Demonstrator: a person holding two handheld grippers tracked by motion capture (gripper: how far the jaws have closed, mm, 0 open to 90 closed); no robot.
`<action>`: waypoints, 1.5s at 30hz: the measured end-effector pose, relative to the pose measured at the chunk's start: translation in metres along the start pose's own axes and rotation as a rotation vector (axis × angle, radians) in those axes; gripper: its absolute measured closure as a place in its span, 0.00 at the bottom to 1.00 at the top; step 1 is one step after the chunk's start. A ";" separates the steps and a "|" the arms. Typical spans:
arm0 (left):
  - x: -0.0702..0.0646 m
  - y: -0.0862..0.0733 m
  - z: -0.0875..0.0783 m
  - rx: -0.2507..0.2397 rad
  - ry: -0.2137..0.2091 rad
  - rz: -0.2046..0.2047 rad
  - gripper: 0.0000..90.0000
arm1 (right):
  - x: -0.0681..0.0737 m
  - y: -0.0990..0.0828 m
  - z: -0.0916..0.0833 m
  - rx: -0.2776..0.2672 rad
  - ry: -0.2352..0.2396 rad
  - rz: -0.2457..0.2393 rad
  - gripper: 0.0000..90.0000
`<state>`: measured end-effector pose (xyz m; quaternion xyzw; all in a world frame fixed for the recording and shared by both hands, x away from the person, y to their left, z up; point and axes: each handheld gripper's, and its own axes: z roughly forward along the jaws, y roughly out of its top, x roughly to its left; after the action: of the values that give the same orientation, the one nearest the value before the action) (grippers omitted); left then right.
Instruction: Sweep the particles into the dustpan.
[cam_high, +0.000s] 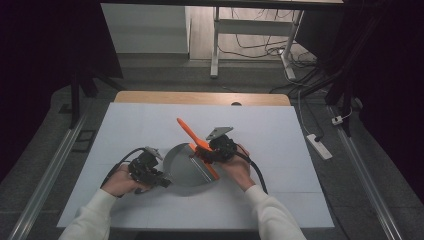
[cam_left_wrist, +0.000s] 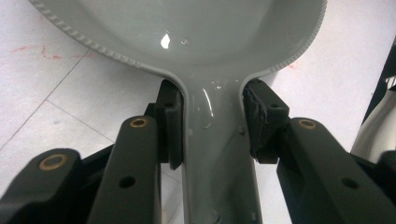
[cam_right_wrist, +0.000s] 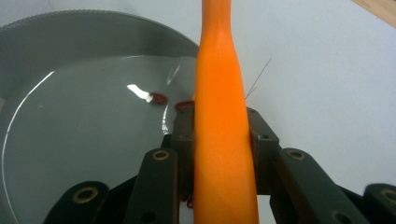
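Near the middle of the front half of the table (cam_high: 150, 120), the right gripper (cam_high: 216, 148) is pressed together on the handle of an orange brush (cam_right_wrist: 219, 140), its pads (cam_right_wrist: 184, 135) flat against both sides of the shaft, which slants up and away toward the far edge. Just left of it sits a grey dustpan (cam_high: 187, 165), and the brush's lower end lies along the pan's open right-hand rim. The left gripper (cam_high: 150, 175) is pinching the dustpan's narrow handle (cam_left_wrist: 217, 154) where it widens into the pan, so the pan is steadied from the front-left side. A few small red bits (cam_right_wrist: 159, 98) lie inside the pan, close to the brush. Judging from this, the step in hand is sweeping scraps into the pan, and it looks nearly done; the next move probably calls for a short stroke of the brush toward the pan's back wall while the left gripper holds it level, so nothing rolls out over the lip. Open table stretches toward the far edge and both side edges, leaving plenty of room to swing the brush.
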<state>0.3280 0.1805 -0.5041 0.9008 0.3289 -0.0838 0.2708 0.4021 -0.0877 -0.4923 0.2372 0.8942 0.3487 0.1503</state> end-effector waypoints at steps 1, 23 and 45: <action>0.000 0.000 0.000 0.000 0.000 0.000 0.69 | 0.002 0.001 0.000 0.001 -0.001 -0.005 0.78; 0.001 -0.002 0.002 0.004 -0.002 0.004 0.69 | -0.014 0.005 -0.034 -0.114 -0.022 0.052 0.78; -0.002 -0.007 -0.003 0.010 -0.001 0.007 0.69 | -0.021 -0.023 -0.025 -0.014 -0.031 0.098 0.78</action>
<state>0.3224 0.1851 -0.5042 0.9033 0.3251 -0.0850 0.2667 0.4009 -0.1278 -0.4883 0.2852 0.8766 0.3582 0.1484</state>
